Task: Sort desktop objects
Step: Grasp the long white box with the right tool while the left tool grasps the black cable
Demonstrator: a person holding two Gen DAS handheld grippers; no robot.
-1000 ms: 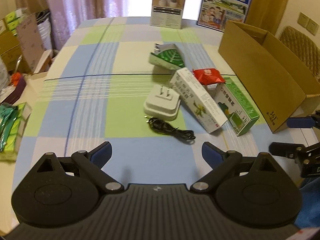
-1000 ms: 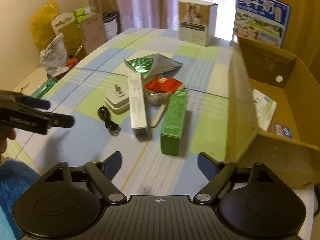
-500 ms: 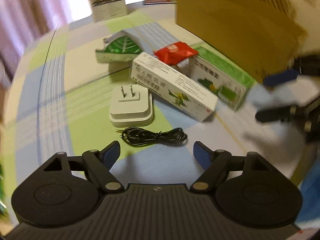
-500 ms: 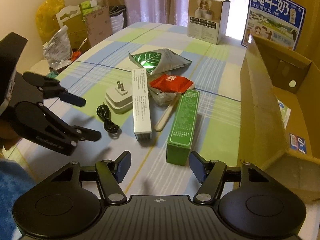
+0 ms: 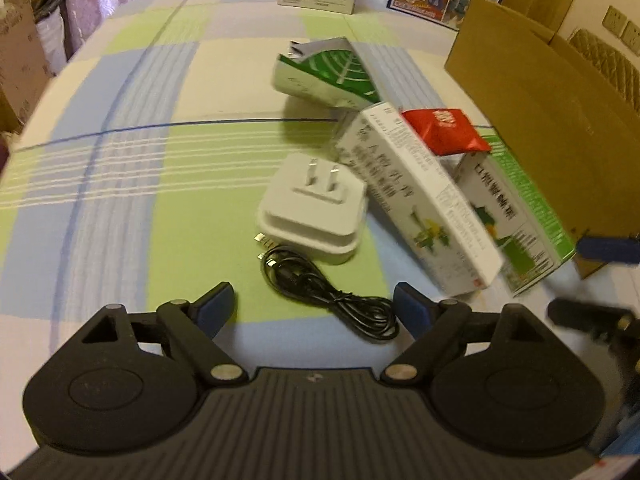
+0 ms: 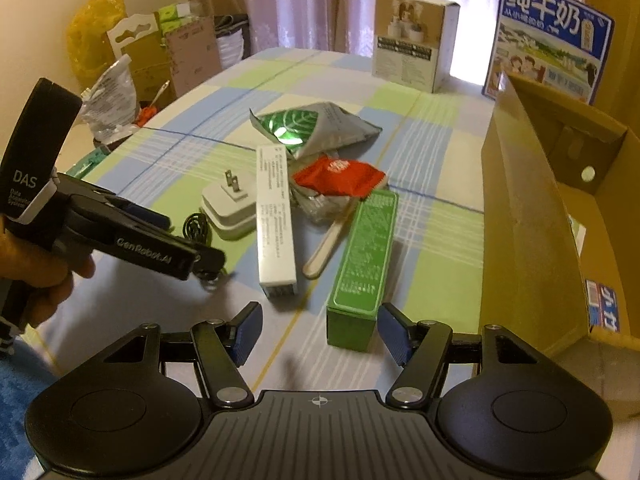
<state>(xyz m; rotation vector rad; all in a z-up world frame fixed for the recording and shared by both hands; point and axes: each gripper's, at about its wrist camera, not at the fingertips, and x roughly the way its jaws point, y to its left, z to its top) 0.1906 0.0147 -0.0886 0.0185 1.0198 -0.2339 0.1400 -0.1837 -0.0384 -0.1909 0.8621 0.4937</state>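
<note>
A checked cloth (image 6: pixel 424 240) in blue, green and cream covers the table. At the far edge stand a beige carton (image 6: pixel 414 40) and, to its right, a blue milk poster (image 6: pixel 554 40). Pink curtains (image 6: pixel 288 0) hang behind. Far left, cardboard (image 6: pixel 192 52) and a yellow bag (image 6: pixel 90 36) crowd together.

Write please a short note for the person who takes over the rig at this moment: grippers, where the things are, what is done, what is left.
Left gripper: jaws open, empty, low over the coiled black cable.
Right gripper: jaws open, empty, just before the near end of the long green carton.
On the checked tablecloth: white plug adapter, long white carton, red sachet, silver pouch with green leaf, pale wooden stick, all in one loose pile.
Brown cardboard box stands to the right and already holds some items.
Done: nothing gripped now.
Left: the whole pile.
</note>
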